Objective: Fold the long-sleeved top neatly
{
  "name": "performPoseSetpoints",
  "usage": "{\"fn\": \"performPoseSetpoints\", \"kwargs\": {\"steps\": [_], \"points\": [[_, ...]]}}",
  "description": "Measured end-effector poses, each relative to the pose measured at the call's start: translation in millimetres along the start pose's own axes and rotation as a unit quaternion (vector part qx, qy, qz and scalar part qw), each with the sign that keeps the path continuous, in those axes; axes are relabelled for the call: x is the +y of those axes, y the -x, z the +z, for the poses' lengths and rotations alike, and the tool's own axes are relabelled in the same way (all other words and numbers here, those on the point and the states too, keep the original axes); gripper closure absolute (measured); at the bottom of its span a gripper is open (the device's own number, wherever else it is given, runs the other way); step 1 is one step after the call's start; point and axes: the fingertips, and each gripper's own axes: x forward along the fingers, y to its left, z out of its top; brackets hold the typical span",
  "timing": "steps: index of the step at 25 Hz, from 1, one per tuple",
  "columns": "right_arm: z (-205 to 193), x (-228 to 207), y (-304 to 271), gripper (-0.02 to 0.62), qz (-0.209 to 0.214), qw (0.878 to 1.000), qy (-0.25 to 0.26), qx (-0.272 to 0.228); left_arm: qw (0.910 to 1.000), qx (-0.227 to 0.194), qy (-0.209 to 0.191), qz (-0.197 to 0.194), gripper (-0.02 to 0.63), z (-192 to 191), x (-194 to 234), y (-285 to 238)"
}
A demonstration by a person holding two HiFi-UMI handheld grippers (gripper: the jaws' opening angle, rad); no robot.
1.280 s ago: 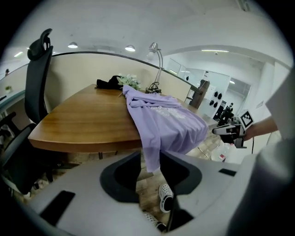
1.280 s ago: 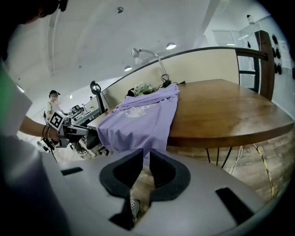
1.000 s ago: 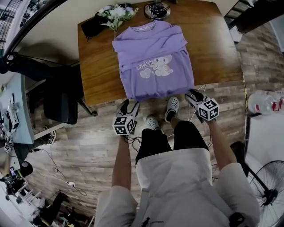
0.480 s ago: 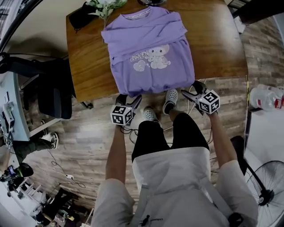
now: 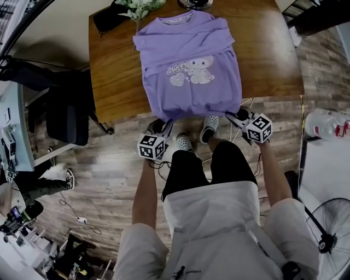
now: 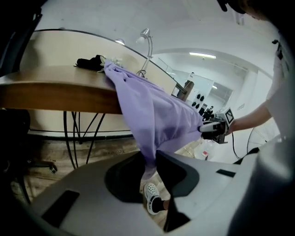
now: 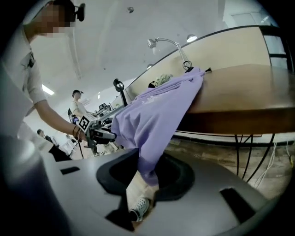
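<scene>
A purple long-sleeved top (image 5: 188,65) with a cartoon print lies on the wooden table (image 5: 115,82), sleeves folded across the chest, hem hanging over the near edge. My left gripper (image 5: 163,125) is at the hem's left corner and my right gripper (image 5: 236,116) at its right corner. In the left gripper view the purple fabric (image 6: 152,120) drops from the table edge into the jaws of the left gripper (image 6: 151,159). The right gripper view shows the top's cloth (image 7: 152,124) pinched in the right gripper (image 7: 146,168). Both pairs of jaws have just been closing, with the hem between them.
White flowers (image 5: 139,6), a black object (image 5: 106,19) and a lamp base (image 5: 194,3) sit at the table's far edge. A black chair (image 5: 65,117) stands left of the table. A pack of bottles (image 5: 325,124) and a fan (image 5: 328,229) are on the right. My shoes (image 5: 210,124) are just below the hem.
Both grippers have come up from just below the table's front edge to the hem corners. Their jaws, open before, now pinch the hanging cloth.
</scene>
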Motion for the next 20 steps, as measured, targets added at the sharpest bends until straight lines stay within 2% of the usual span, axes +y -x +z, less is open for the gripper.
{"fn": "performPoseSetpoints", "kwargs": {"steps": [2,9,15,20], "points": [[0.5,11.9,10.6,0.494,0.007,0.999,-0.028,-0.021,0.9999,-0.013,0.004,-0.002,0.538,0.6,-4.9,12.6],[3.8,41.9,34.8,0.538,-0.002,0.995,-0.081,-0.064,0.9994,-0.031,-0.002,-0.017,0.545,7.0,-26.6,48.2],[17.0,68.3,66.5,0.543,0.021,0.980,-0.141,-0.138,0.9967,-0.076,0.022,-0.020,0.545,23.8,-42.3,93.7],[23.9,95.5,83.5,0.545,0.027,0.980,-0.142,-0.136,0.9960,-0.082,-0.006,-0.034,0.545,35.0,-62.9,129.6]]}}
